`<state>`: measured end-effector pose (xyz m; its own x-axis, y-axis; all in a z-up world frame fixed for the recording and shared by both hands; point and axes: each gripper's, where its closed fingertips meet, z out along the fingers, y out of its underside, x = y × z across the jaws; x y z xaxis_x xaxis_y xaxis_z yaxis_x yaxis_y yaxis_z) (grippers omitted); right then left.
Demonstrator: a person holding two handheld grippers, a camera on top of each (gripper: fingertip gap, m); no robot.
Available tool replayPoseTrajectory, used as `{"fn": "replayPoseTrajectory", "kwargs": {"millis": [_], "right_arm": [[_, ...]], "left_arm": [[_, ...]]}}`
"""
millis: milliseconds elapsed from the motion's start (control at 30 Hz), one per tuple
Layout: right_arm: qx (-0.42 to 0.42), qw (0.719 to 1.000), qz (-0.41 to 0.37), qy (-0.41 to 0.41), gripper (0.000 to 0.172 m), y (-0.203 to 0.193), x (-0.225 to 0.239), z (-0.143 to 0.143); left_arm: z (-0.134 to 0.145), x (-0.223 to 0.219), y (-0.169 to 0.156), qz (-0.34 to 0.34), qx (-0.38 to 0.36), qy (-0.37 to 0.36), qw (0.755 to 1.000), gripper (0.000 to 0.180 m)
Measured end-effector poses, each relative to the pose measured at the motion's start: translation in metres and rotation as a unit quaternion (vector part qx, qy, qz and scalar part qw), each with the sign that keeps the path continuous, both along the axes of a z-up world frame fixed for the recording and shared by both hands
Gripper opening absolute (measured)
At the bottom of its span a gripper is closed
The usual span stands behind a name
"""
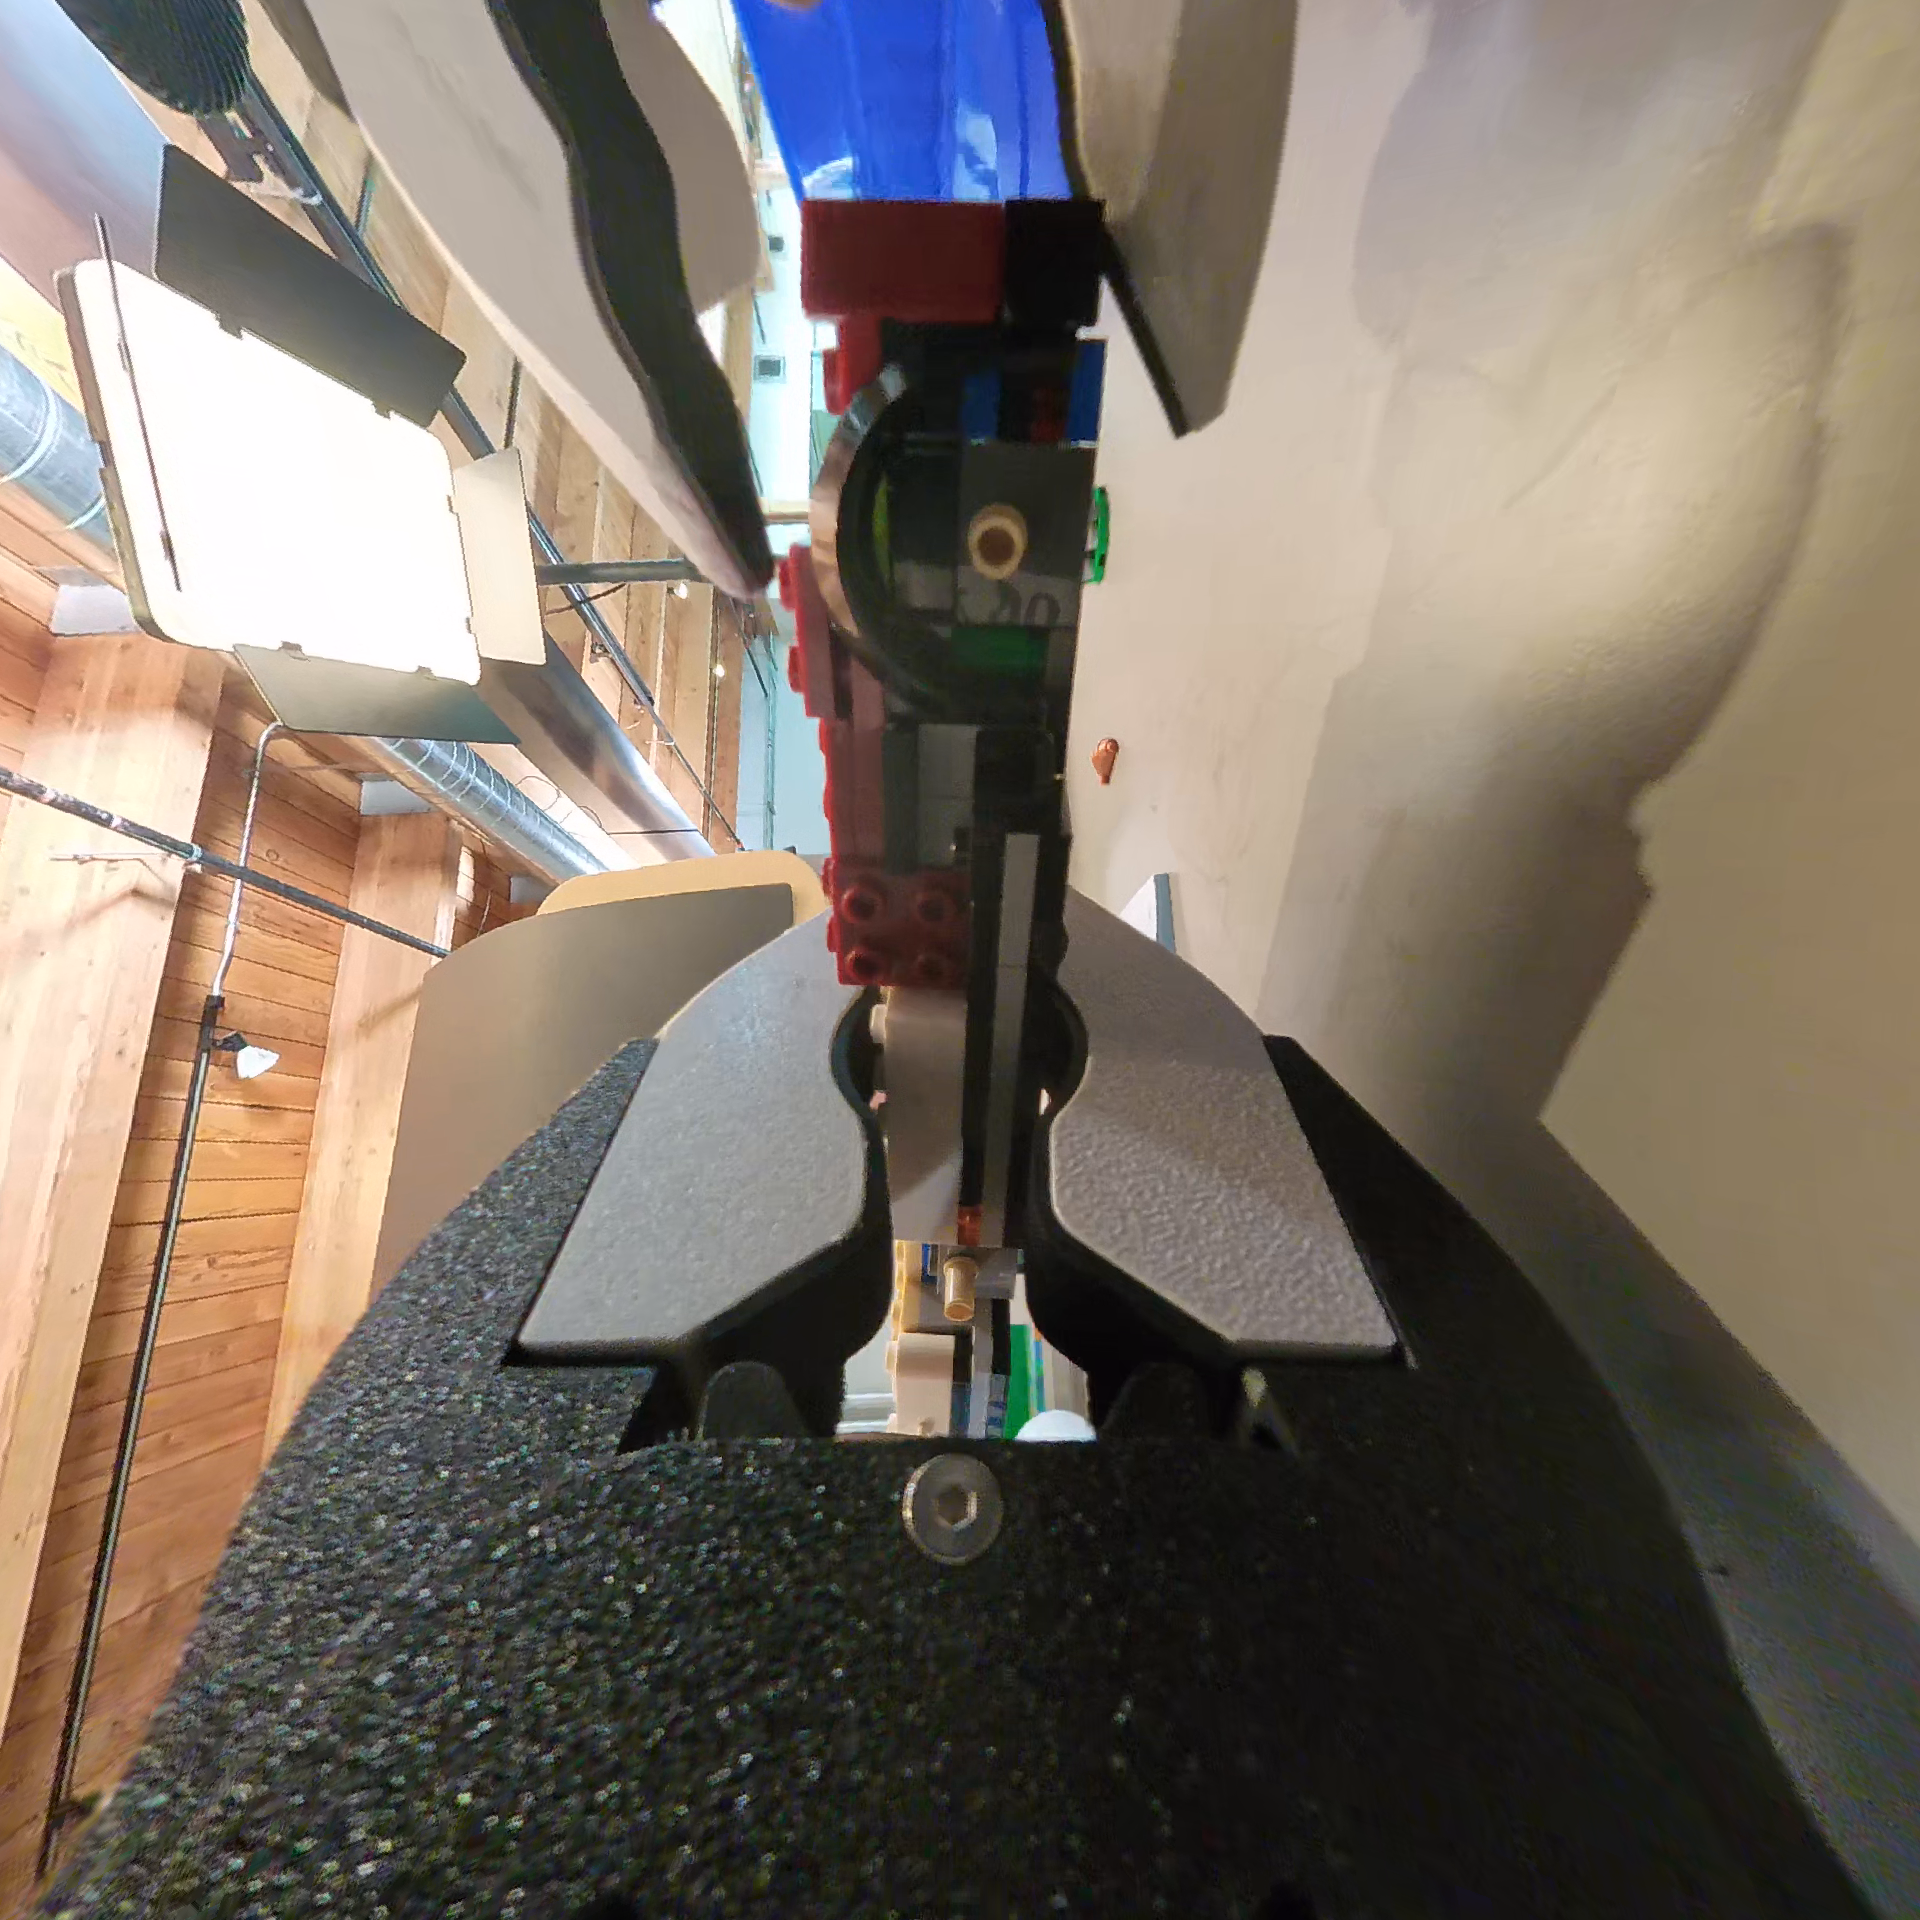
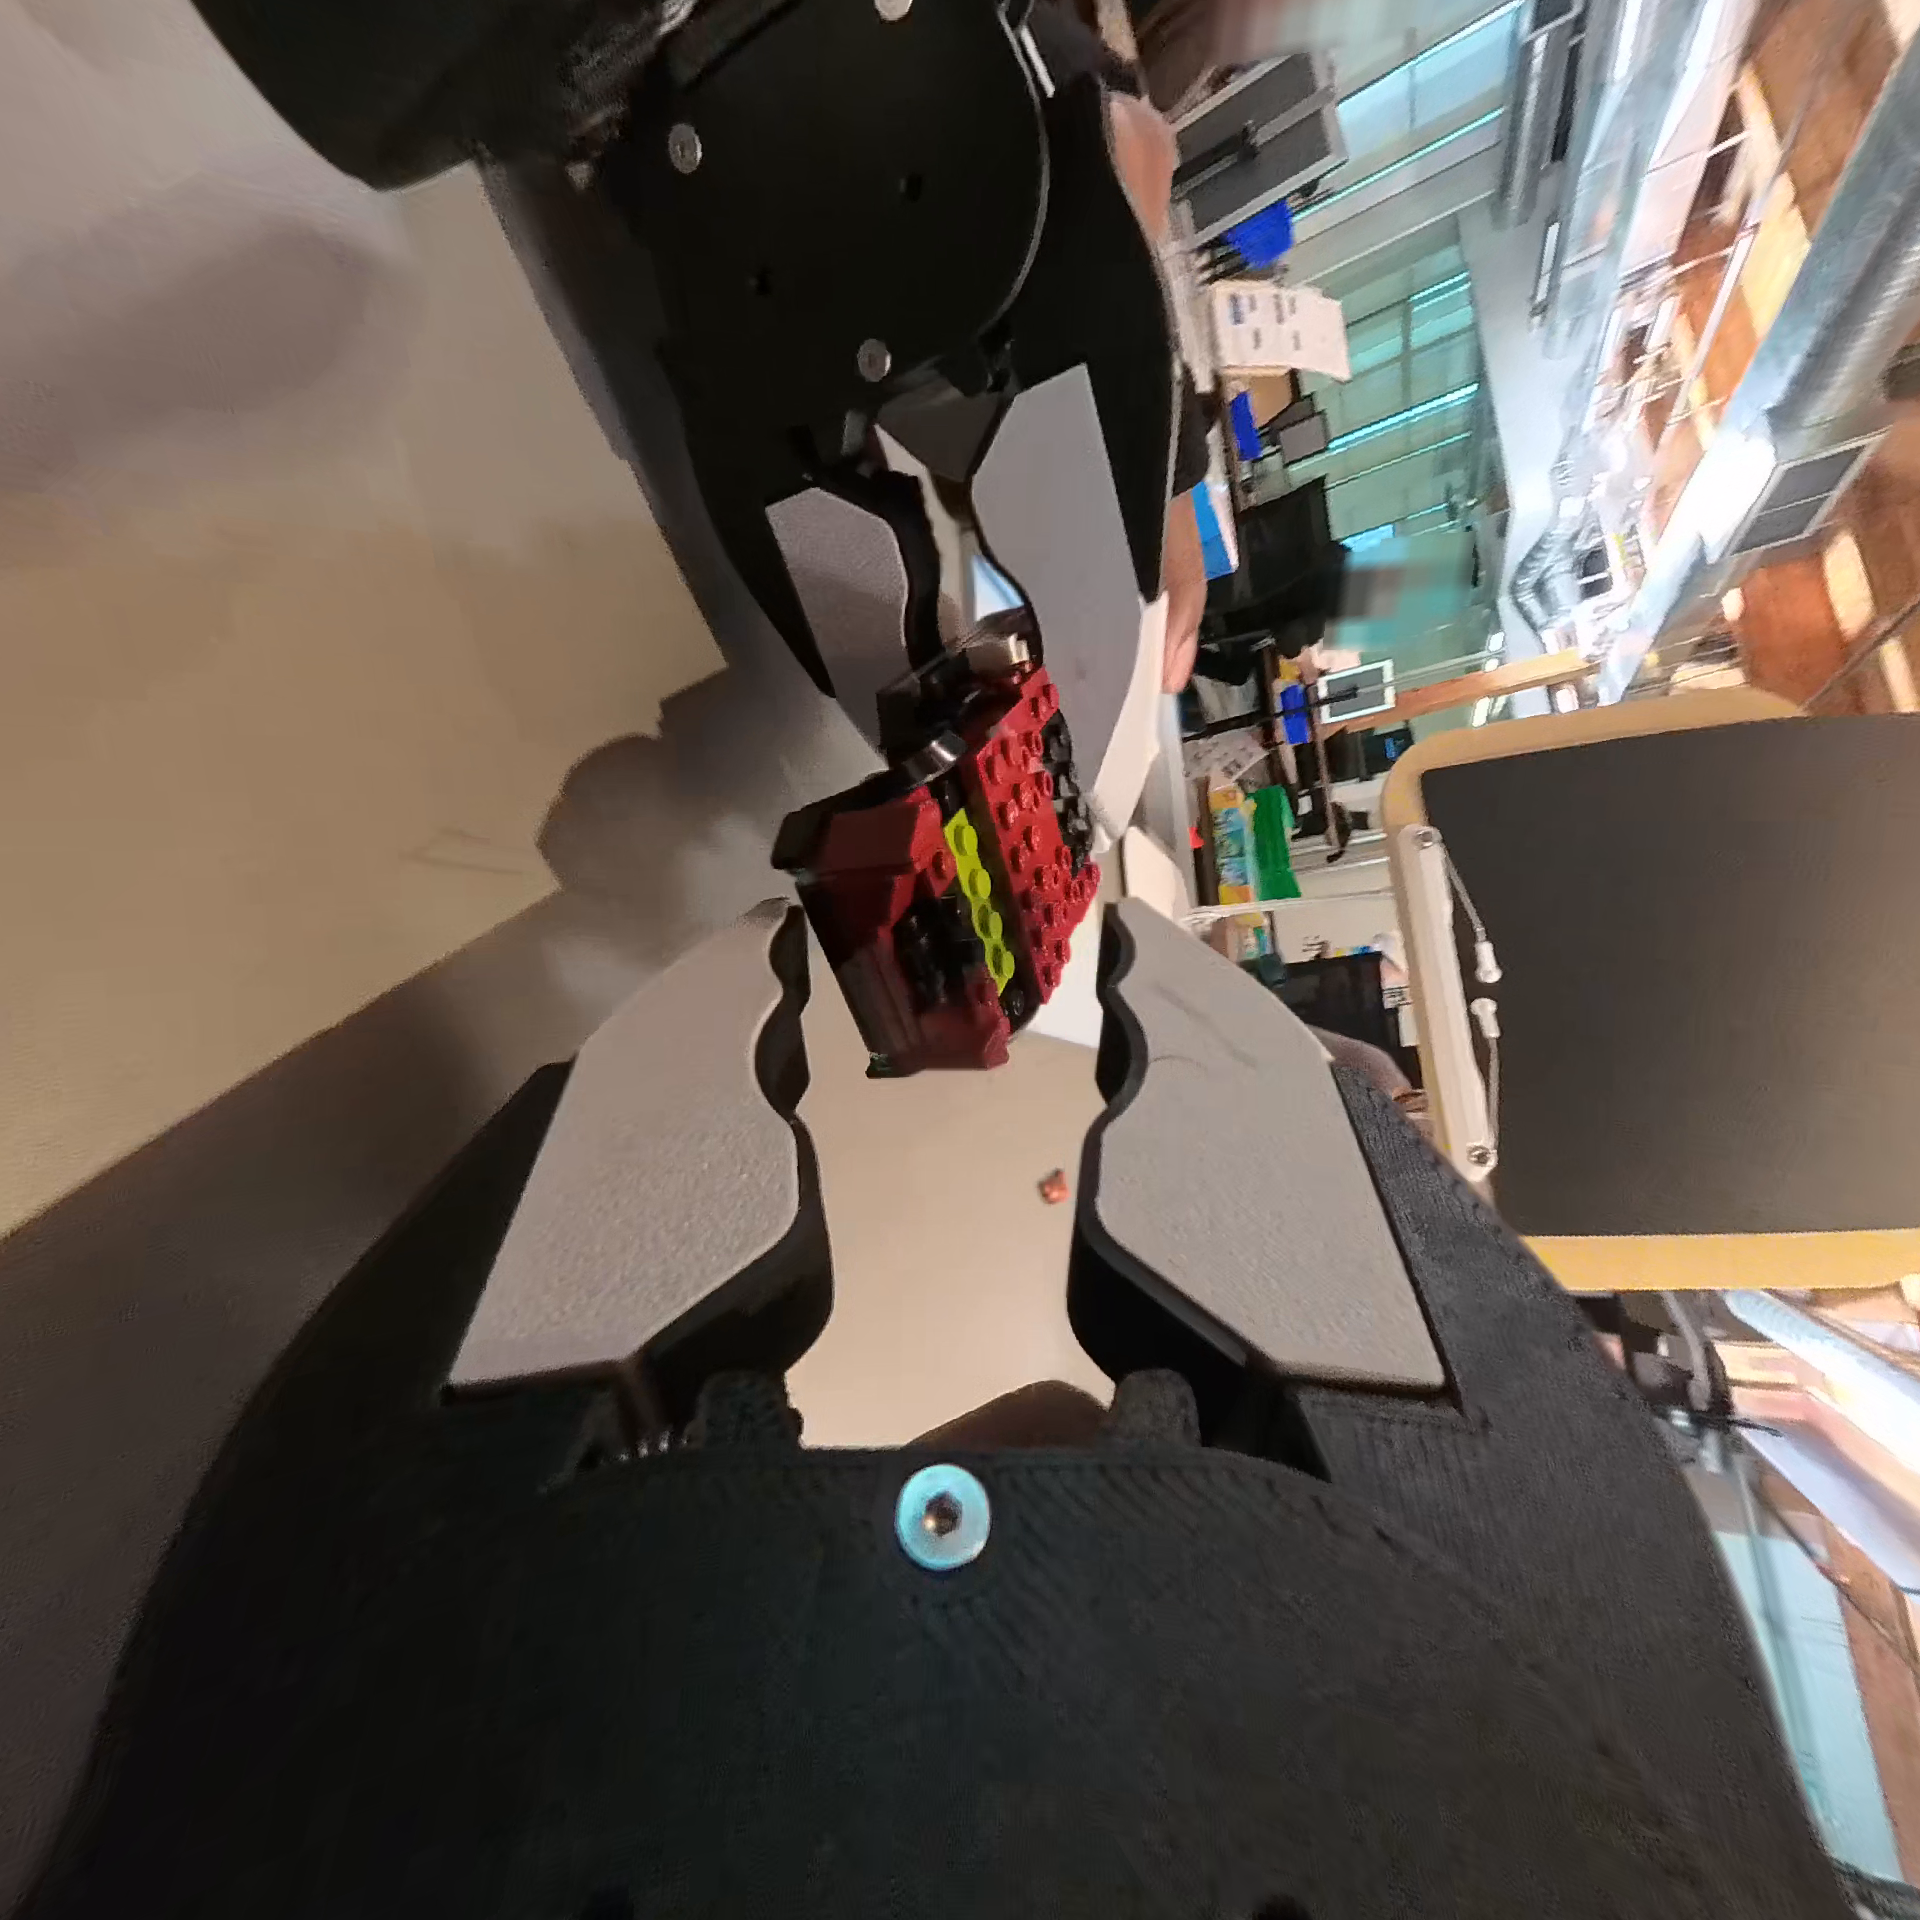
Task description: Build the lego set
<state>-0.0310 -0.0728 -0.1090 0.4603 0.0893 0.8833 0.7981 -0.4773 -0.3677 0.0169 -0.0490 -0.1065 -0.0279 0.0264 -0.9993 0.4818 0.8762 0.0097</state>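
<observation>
Left wrist view: left claw (image 1: 961, 997) is clamped on a brick-built model (image 1: 935, 582), dark red, black and grey, with a round black wheel-like part and small green and blue bits. Both fingers (image 1: 727, 1132) close on the model's near end; the rest sticks out forward, clear of the pale worktop (image 1: 1455, 520). The right claw's two fingers flank the far end of the model; contact there is unclear. A tiny brown loose piece (image 1: 1107, 761) lies on the worktop just beside the model.

Right wrist view: right claw (image 2: 951, 966) stands wide apart, with nothing in its grip. The model's red studded end, carrying a lime-green strip, sits between the fingertips (image 2: 696, 1039) with visible gaps on both sides. The left claw holds the other end. The brown piece lies on the worktop below. A black-backed chair (image 2: 1662, 987) stands at the right.

Handling, judged: light, rigid, but pressed-together bricks can pop apart; squeeze across flat brick faces, not the wheel or thin plates.
</observation>
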Motion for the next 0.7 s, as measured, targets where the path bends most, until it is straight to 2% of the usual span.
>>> {"fn": "replayPoseTrajectory", "kwargs": {"millis": [333, 700], "right_arm": [[0.067, 0.996, 0.013, -0.059, 0.053, 0.005, 0.002, 0.011], [0.091, 0.99, 0.016, -0.105, 0.053, 0.016, 0.005, 0.012]], "left_arm": [[0.005, 0.01, 0.01, 0.032, -0.004, 0.006, 0.999, 0.025], [0.005, 0.018, 0.022, 0.067, -0.013, 0.027, 0.997, 0.025]]}}
